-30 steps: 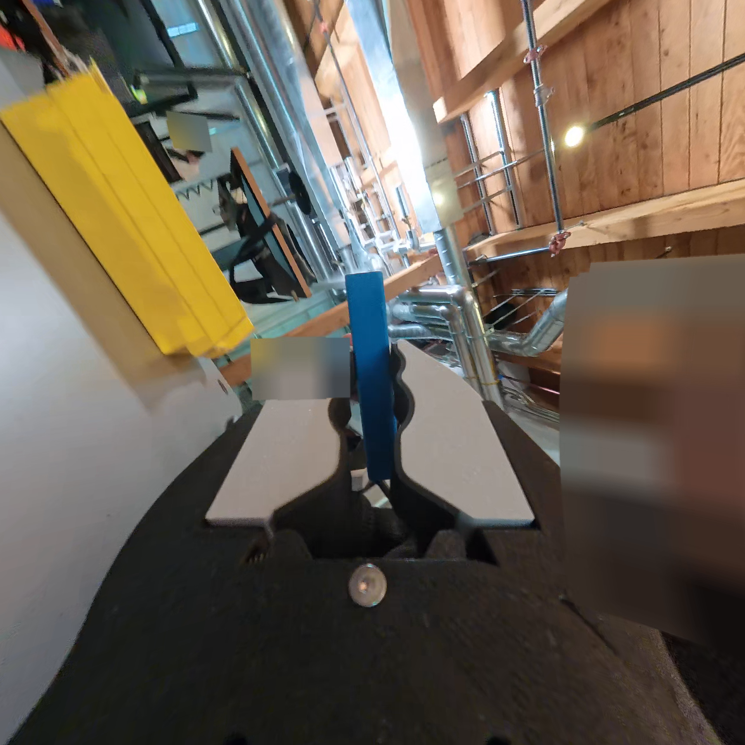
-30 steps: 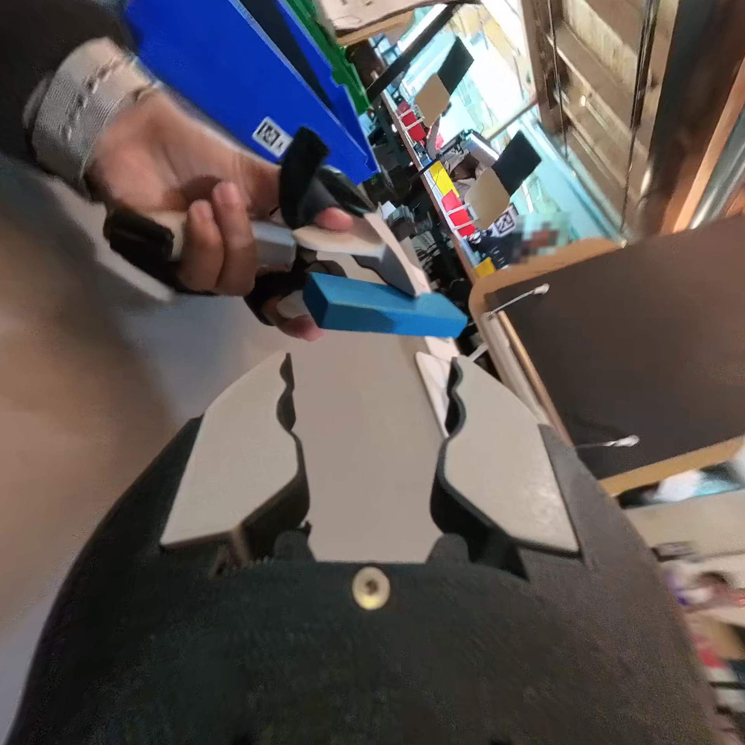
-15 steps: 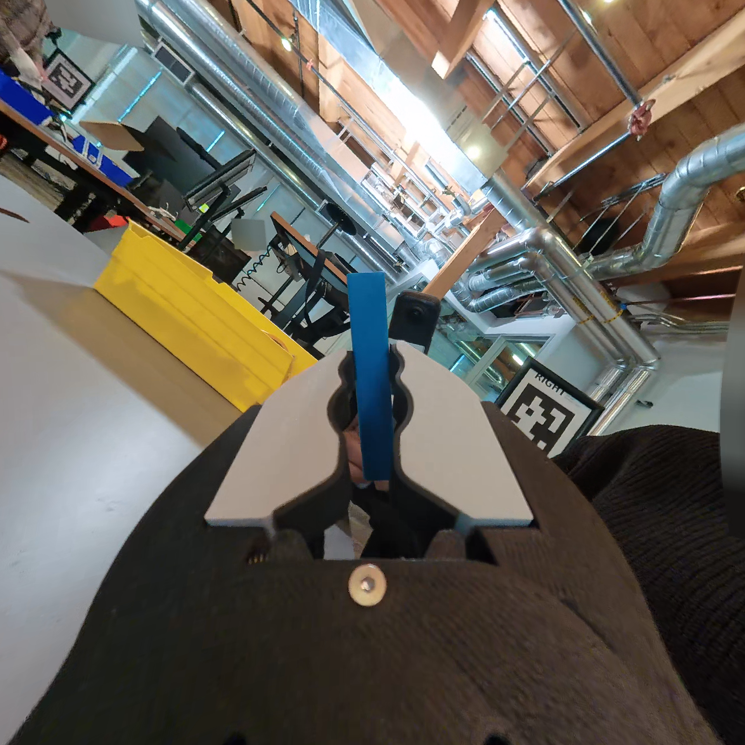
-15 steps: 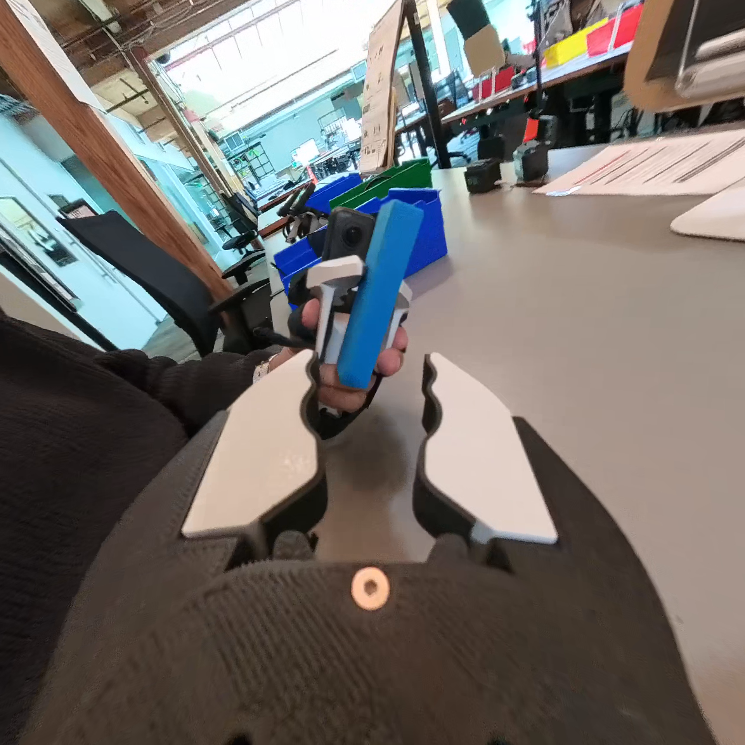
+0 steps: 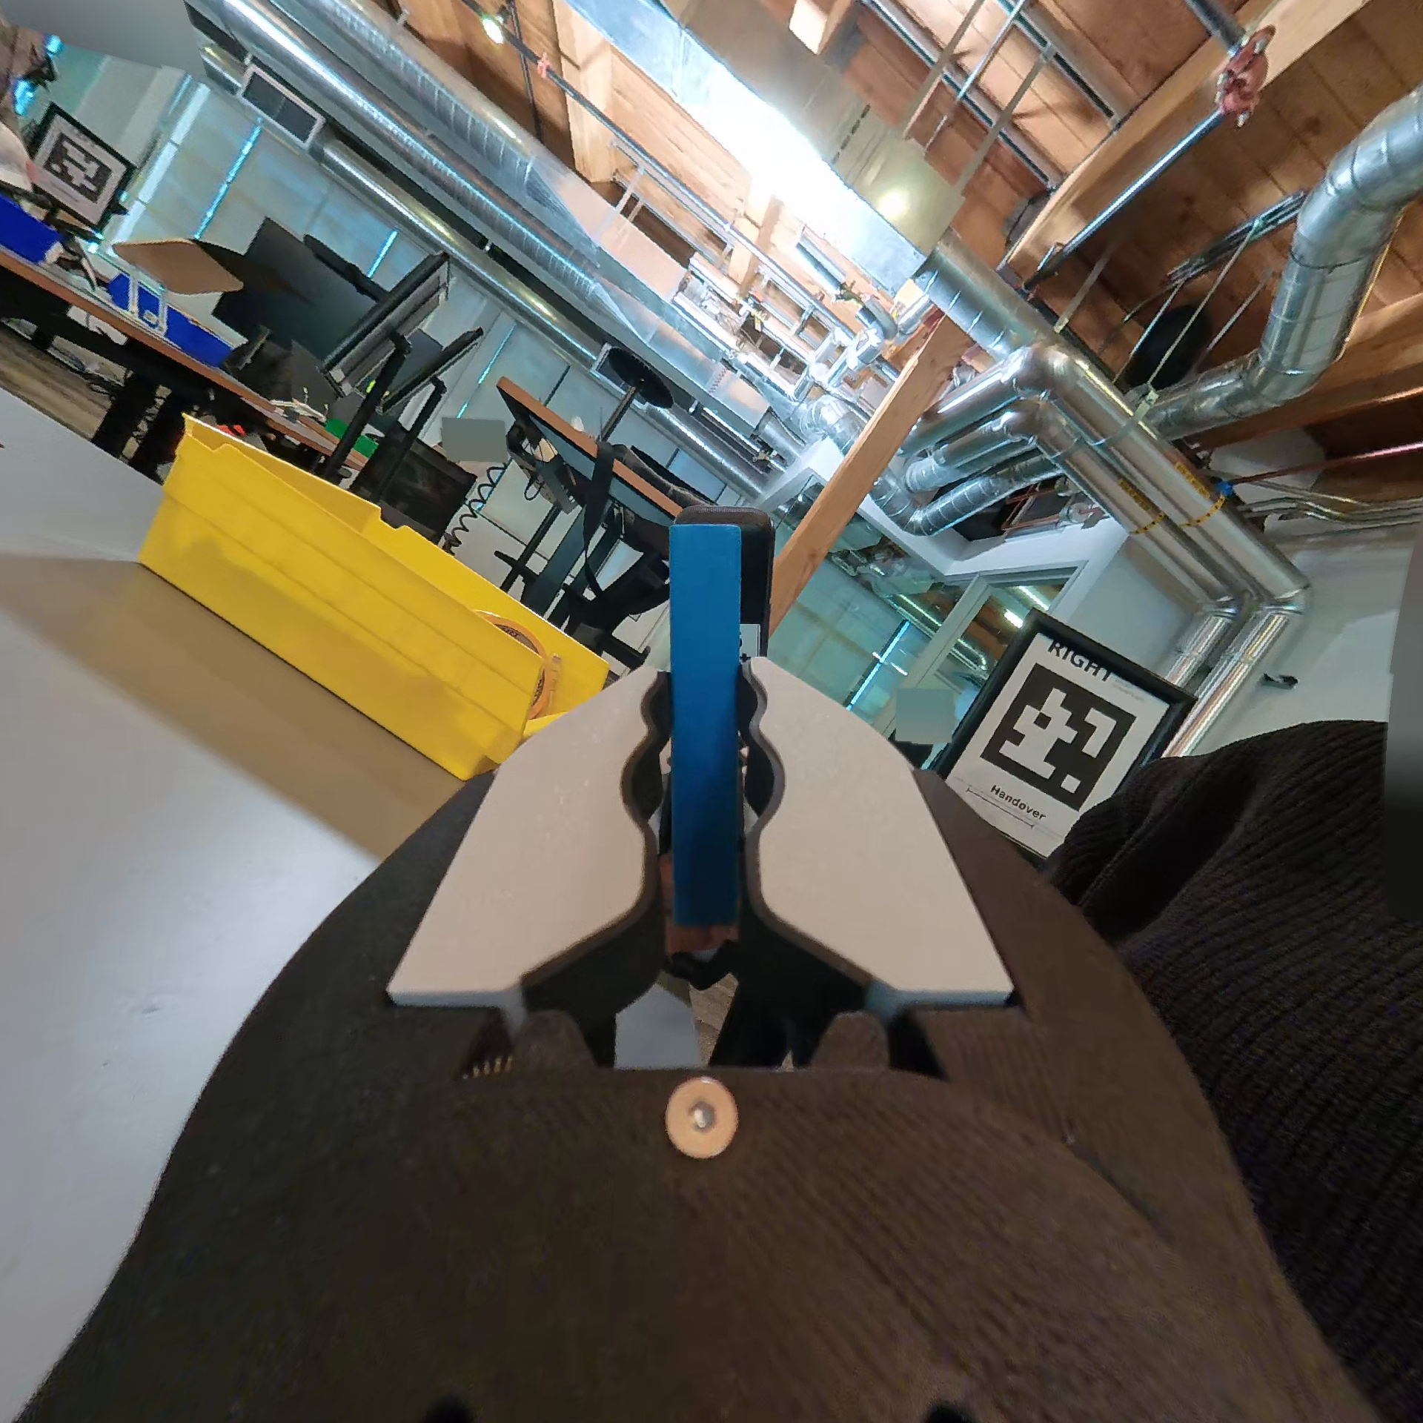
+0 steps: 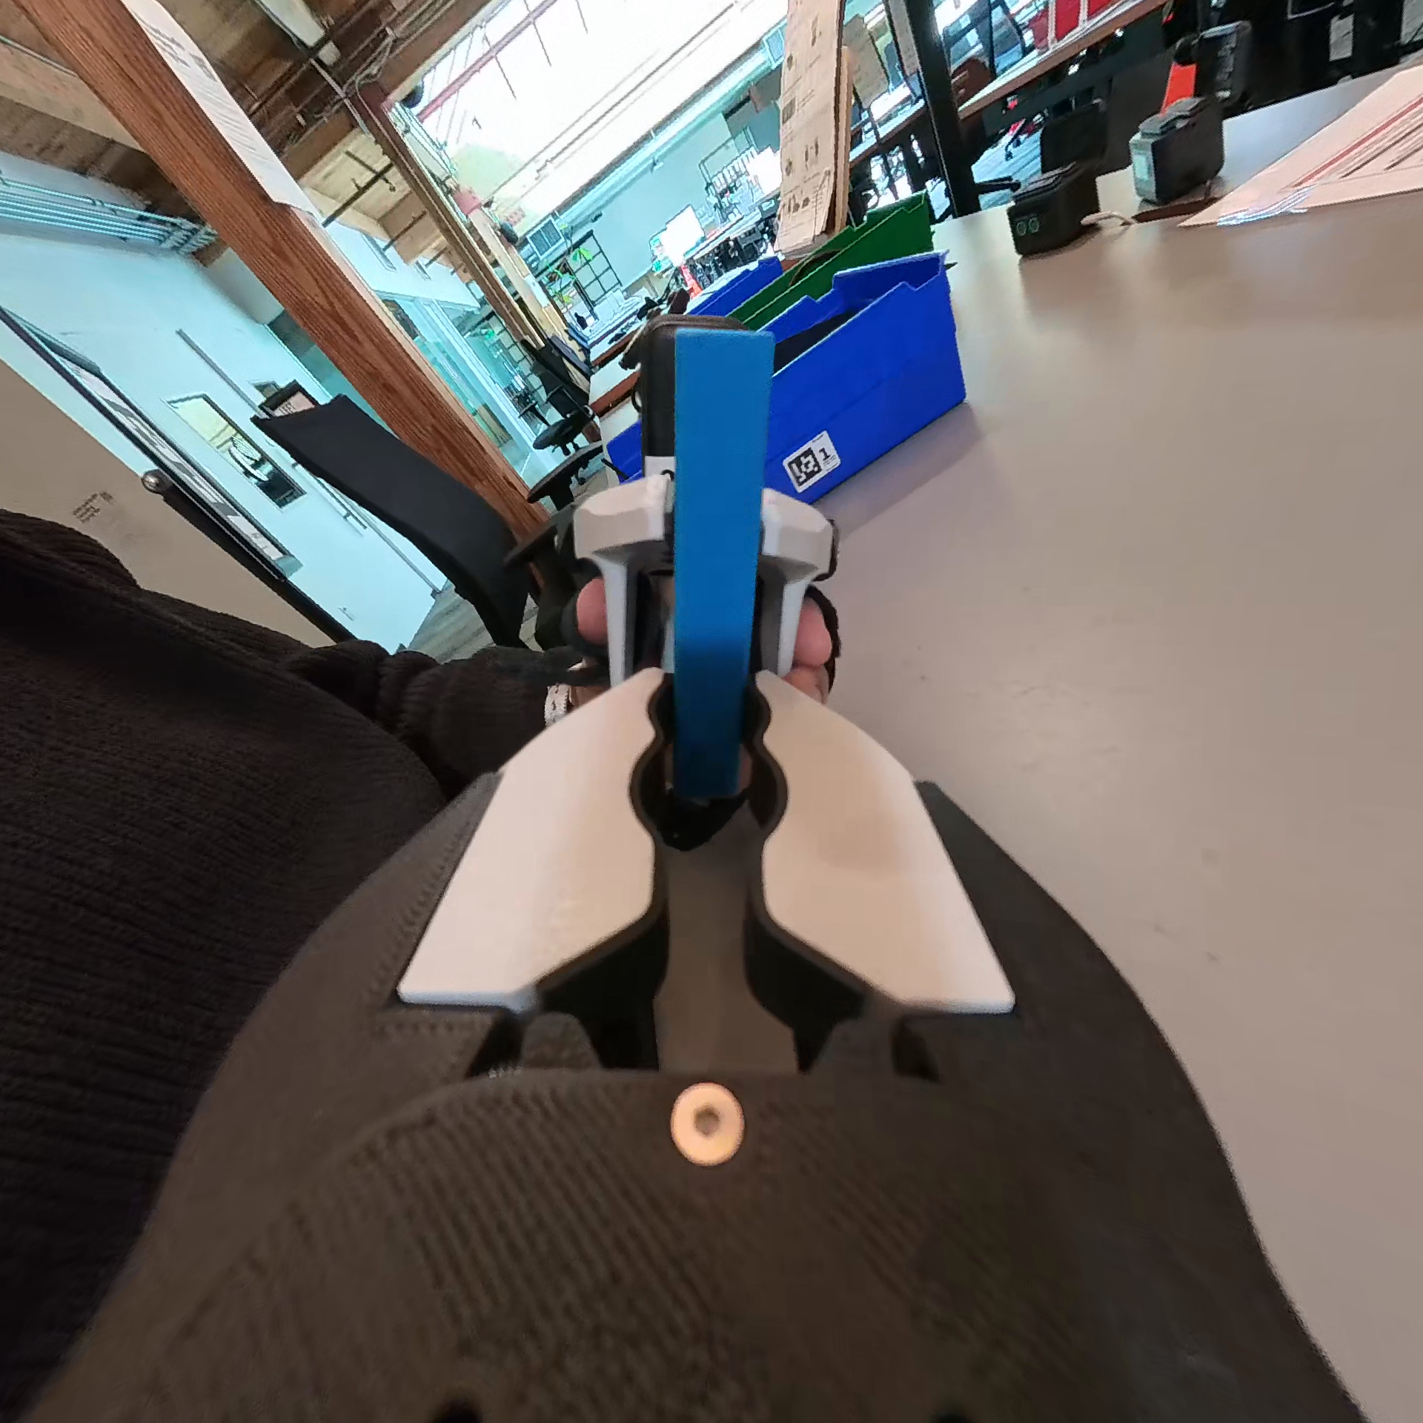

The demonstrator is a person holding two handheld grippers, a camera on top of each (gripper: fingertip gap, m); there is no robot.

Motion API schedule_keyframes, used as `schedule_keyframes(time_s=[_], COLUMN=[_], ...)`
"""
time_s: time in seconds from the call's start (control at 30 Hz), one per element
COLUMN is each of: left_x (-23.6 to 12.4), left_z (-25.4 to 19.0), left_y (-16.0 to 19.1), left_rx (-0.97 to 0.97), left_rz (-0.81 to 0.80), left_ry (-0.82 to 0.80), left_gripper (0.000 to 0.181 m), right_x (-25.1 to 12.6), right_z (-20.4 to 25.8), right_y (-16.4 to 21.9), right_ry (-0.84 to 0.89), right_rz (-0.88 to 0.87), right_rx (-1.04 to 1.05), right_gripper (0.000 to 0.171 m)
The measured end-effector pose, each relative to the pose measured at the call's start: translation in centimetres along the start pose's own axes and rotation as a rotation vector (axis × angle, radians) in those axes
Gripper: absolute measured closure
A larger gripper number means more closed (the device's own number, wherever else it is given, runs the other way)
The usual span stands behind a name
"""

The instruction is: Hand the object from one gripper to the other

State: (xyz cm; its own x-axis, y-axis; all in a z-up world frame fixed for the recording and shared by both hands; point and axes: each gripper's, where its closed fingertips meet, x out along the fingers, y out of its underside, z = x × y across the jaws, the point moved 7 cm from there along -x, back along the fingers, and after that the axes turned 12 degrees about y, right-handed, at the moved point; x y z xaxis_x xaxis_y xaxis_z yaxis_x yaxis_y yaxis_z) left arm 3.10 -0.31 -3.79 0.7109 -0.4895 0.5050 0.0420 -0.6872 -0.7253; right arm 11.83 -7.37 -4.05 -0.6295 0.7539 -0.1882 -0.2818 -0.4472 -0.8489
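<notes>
Now | block (image 5: 704, 770): long flat blue bar, matte, square ends, upright | left tool (image 5: 704, 685) clamped on it | right tool (image 6: 708, 693) clamped on its lower end, above tabletop (image 6: 1155, 616)

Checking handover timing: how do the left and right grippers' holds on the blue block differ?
The left gripper holds the blue block deep, along most of its jaws; the right gripper pinches it only at the jaw tips. The left grips the block's middle, the right its lower end. Both sets of jaws look closed on it.
</notes>
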Motion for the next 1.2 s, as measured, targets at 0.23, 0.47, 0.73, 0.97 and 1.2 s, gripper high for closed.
schedule_keyframes(time_s=[0.23,0.47,0.73,0.97,1.2], left_x=[-0.3,-0.3,-0.3,-0.3,-0.4], left_z=[0.6,0.9,1.1,1.2,1.4], left_y=[-0.1,0.2,0.3,0.5,0.6], left_rx=[-0.014,-0.024,-0.018,-0.026,-0.033], left_rz=[-0.008,0.017,0.036,0.048,0.043], left_ry=[-0.062,-0.087,-0.098,-0.1,-0.108], left_gripper=[0.145,0.145,0.148,0.151,0.153], right_x=[-1.7,-12.3,-21.8,-20.2,-20.2], right_z=[-0.3,-3.9,-11.7,-14.1,-15.3], right_y=[-1.5,-7.0,-5.2,-2.9,-3.1], right_ry=[0.102,0.582,1.182,1.28,1.261], right_rz=[-0.073,-0.273,-0.217,0.043,0.034], right_rx=[-0.071,-0.147,-0.004,0.049,0.079], right_gripper=[0.154,0.154,0.154,0.154,0.154])
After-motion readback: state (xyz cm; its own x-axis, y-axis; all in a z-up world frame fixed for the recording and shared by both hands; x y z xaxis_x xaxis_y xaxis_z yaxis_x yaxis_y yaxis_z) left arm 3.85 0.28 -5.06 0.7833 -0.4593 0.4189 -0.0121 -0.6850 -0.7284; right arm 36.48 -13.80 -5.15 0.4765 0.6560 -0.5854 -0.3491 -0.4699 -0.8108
